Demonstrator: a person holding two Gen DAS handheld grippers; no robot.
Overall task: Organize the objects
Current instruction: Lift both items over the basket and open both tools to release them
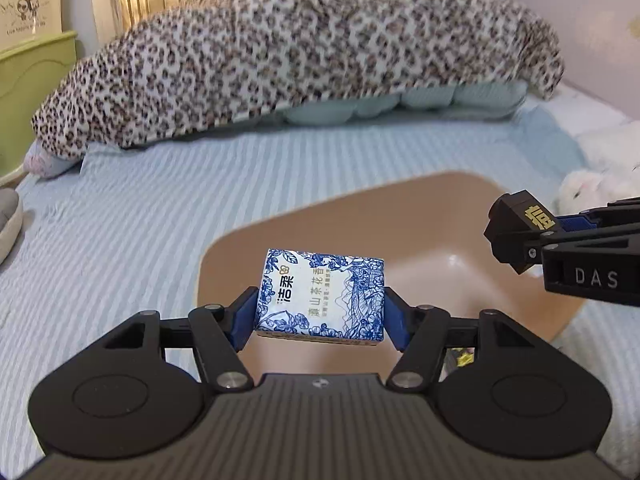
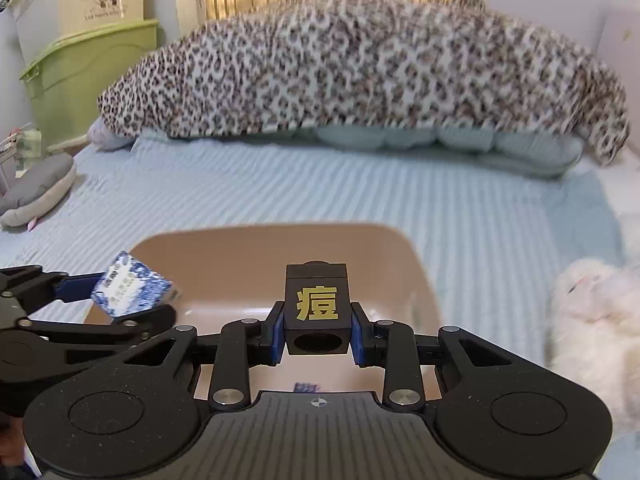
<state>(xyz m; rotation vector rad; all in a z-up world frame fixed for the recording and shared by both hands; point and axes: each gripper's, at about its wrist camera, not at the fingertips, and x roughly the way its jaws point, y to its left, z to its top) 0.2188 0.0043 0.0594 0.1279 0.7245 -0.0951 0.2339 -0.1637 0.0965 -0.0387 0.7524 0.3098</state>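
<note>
My left gripper [image 1: 320,312] is shut on a blue-and-white tissue pack [image 1: 322,294] and holds it above the near left part of a tan plastic basin [image 1: 440,216] on the bed. My right gripper [image 2: 317,330] is shut on a black cube with a gold character [image 2: 317,308] and holds it above the same basin [image 2: 256,248]. In the left wrist view the right gripper and its cube [image 1: 516,232] hang over the basin's right rim. In the right wrist view the tissue pack [image 2: 132,290] sits in the left gripper over the basin's left rim.
The basin rests on a light blue striped bedspread [image 1: 140,220]. A leopard-print blanket [image 1: 300,52] lies across the back of the bed. A white plush toy [image 2: 592,320] lies right of the basin. A grey cushion [image 2: 36,188] and a green bin [image 2: 92,76] are at the left.
</note>
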